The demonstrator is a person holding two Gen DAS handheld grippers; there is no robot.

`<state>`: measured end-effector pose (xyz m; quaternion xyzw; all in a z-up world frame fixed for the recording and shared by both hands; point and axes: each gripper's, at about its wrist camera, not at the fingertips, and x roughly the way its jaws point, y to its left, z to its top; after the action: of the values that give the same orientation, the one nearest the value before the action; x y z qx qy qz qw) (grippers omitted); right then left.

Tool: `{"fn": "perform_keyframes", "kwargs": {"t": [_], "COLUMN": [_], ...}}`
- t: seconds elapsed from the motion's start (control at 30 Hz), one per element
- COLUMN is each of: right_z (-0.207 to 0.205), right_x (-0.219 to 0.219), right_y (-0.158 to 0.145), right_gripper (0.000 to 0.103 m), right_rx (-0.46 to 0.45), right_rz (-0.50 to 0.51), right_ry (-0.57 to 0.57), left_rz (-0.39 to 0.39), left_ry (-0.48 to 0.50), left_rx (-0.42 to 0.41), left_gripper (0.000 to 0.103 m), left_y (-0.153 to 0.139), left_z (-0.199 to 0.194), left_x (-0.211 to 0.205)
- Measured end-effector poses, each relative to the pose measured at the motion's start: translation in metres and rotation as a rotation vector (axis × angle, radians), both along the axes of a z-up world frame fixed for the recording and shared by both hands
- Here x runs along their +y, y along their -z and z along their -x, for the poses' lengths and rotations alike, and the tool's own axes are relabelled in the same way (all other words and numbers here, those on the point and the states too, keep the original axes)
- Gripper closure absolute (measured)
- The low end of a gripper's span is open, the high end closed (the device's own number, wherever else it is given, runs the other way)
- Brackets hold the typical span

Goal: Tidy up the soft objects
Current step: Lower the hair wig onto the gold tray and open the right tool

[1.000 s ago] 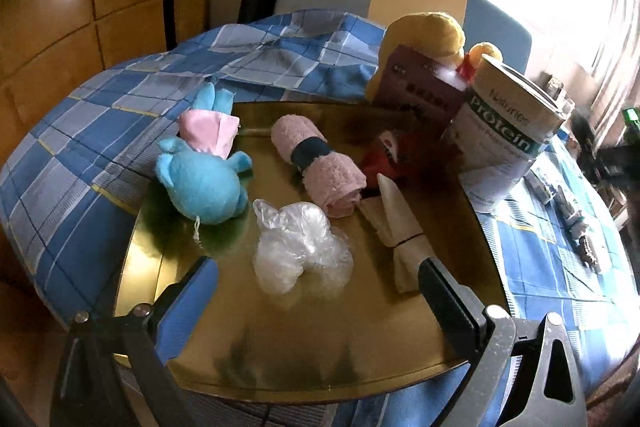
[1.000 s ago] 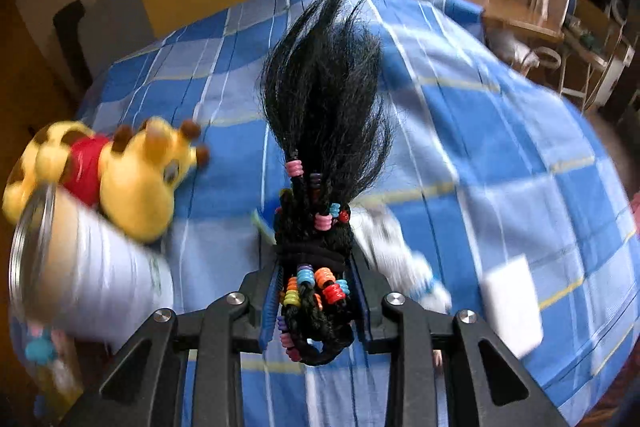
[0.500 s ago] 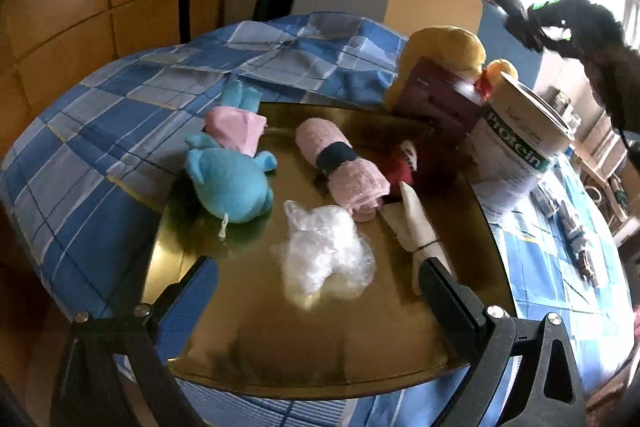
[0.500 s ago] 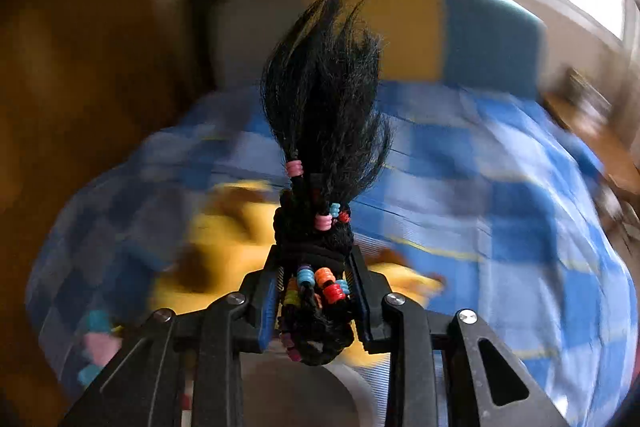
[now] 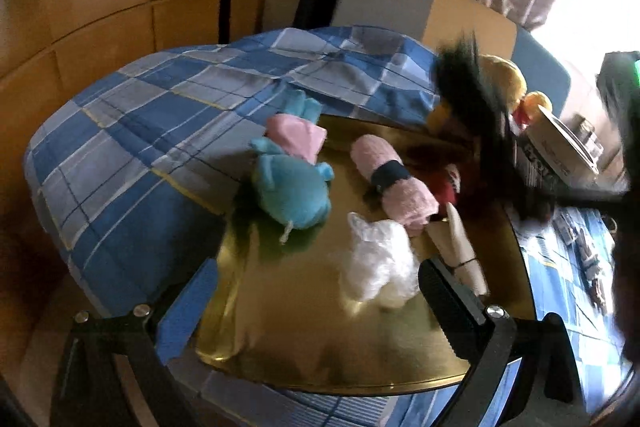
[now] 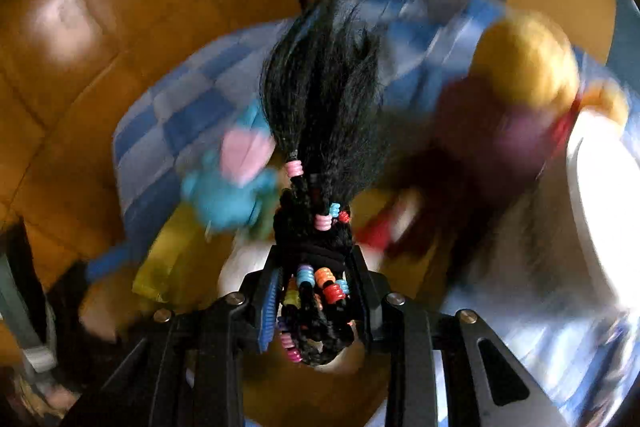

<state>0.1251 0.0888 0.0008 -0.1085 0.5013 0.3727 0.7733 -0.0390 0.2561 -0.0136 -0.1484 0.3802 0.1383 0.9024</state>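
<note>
The right gripper [image 6: 316, 291] is clamped on a beaded black hairpiece [image 6: 320, 131], carried above the gold tray [image 5: 312, 339] – the delivery step; next it likely needs lowering onto a bare spot – the left gripper [image 5: 320, 303] hovers, jaws apart
</note>
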Motion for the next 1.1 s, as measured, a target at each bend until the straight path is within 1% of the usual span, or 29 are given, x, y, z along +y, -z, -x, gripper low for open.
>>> {"fn": "perform_keyframes", "kwargs": {"t": [0.13, 0.2, 0.33, 0.47, 0.57, 0.63, 0.73, 0.77, 0.8, 0.9, 1.1], "right_z": [0.037, 0.051, 0.061, 0.058, 0.060, 0.060, 0.061, 0.062, 0.062, 0.063, 0.064], "right_x": [-0.001, -0.004, -0.008, -0.005, 0.000, 0.006, 0.001, -0.001, -0.004, -0.014, -0.039], "right_y": [0.042, 0.056, 0.063, 0.070, 0.071, 0.071, 0.062, 0.059, 0.055, 0.045, 0.026], "right_gripper": [0.073, 0.073, 0.072, 0.072, 0.070, 0.066, 0.052, 0.045, 0.042, 0.042, 0.042], "right_rx": [0.072, 0.064, 0.055, 0.048, 0.033, 0.030, 0.000, -0.005, -0.010, -0.020, -0.072], "right_rz": [0.040, 0.063, 0.065, 0.088, 0.107, 0.103, 0.089, 0.078, 0.059, 0.018, -0.047], "right_ry": [0.003, 0.009, 0.026, 0.051, 0.047, 0.045, 0.052, 0.056, 0.063, 0.082, 0.123], "left_rz": [-0.012, -0.013, -0.034, -0.049, -0.061, -0.075, -0.082, -0.082, -0.082, -0.086, -0.092], "left_ry": [-0.017, -0.018, -0.013, -0.001, 0.008, 0.014, 0.018, 0.019, 0.020, 0.025, 0.039], "left_rx": [-0.002, -0.006, -0.015, -0.009, -0.009, -0.013, -0.017, -0.018, -0.018, -0.018, -0.011], "left_gripper": [0.002, 0.002, 0.002, 0.002, 0.002, 0.002, 0.002, 0.002, 0.002, 0.002, 0.002], "left_y": [-0.002, -0.003, -0.006, -0.006, -0.007, -0.009, -0.011, -0.011, -0.011, -0.012, -0.011], "left_z": [0.005, 0.007, 0.010, 0.009, 0.010, 0.010, 0.010, 0.010, 0.010, 0.011, 0.011], "left_x": [0.002, 0.001, -0.005, -0.011, -0.015, -0.017, -0.019, -0.019, -0.020, -0.022, -0.028]}}
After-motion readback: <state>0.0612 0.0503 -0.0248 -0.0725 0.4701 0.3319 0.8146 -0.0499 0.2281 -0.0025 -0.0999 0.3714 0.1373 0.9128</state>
